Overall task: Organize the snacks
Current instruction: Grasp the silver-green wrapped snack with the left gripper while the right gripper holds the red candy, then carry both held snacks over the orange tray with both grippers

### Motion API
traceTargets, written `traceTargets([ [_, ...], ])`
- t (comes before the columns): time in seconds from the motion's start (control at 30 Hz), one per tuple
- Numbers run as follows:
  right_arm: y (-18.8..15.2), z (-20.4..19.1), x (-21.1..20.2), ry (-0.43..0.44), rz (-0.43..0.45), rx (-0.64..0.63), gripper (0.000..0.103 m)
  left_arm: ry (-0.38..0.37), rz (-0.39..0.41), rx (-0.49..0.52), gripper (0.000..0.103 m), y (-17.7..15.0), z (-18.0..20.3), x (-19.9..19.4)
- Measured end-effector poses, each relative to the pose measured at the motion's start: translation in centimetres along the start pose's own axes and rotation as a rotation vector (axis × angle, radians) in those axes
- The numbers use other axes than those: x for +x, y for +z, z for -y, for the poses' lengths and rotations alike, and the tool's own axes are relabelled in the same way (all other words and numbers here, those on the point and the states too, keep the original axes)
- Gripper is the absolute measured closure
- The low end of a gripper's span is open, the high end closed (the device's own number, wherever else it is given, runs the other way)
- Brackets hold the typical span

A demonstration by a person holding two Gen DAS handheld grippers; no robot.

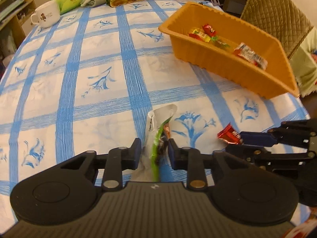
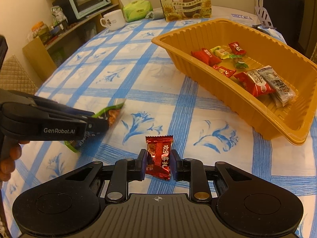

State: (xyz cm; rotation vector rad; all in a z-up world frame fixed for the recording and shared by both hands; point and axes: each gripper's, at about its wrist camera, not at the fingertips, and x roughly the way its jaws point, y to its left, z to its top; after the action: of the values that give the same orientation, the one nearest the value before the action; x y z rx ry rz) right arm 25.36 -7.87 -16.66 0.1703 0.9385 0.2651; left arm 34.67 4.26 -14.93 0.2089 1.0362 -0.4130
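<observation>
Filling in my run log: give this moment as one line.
left gripper: jaws shut on green packet | right gripper: jaws shut on red candy | tray: holds snacks

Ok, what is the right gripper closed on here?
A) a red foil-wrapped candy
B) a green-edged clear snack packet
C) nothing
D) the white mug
A: in the right wrist view the right gripper pinches the red foil-wrapped candy between its pads, short of the orange tray.

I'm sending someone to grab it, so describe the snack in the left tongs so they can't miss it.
Start at the orange tray on the blue checked tablecloth. Nearer than the tray, the left tongs pinch a pouch. It's long, clear, green-edged, unlike the red candy beside it.
</observation>
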Motion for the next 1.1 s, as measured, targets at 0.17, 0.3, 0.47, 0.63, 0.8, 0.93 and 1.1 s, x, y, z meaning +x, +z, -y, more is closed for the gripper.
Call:
traceTargets([
  [0.17, -0.2, -0.6, 0.4, -0.029, 0.014, -0.039, 0.077, 0.009, 0.001, 0.007, 0.078, -0.1, 0.0, 0.4],
  [0.3, -0.3, -1.4, 0.7, -0.058, 0.015, -0.097, 0.078, 0.021, 0.01, 0.012, 0.08, -0.1, 0.2, 0.4],
  [0.47, -0.2, -1.3, 0.7, -0.055, 0.01, -0.092, 0.079, 0.014, 0.014, 0.007, 0.08, -0.5, 0.2, 0.0],
  [0.63, 0.0, -1.4, 0.1, -0.046, 0.02, -0.09, 0.079, 0.008, 0.026, -0.007, 0.08, -0.9, 0.1, -0.9],
  [0.8, 0.2, -1.5, -0.9, -0.03, 0.036, -0.08, 0.079, -0.002, 0.054, -0.018, 0.08, -1.0, 0.1, -2.4],
  [0.93, 0.4, -1.3, -2.3, -0.008, 0.054, -0.053, 0.079, -0.014, 0.086, -0.03, 0.08, -1.1, 0.2, -4.1],
  [1.1, 0.5, -0.9, -4.7, 0.019, 0.083, -0.016, 0.079, -0.028, 0.119, -0.04, 0.08, -1.4, 0.6, -6.4],
])
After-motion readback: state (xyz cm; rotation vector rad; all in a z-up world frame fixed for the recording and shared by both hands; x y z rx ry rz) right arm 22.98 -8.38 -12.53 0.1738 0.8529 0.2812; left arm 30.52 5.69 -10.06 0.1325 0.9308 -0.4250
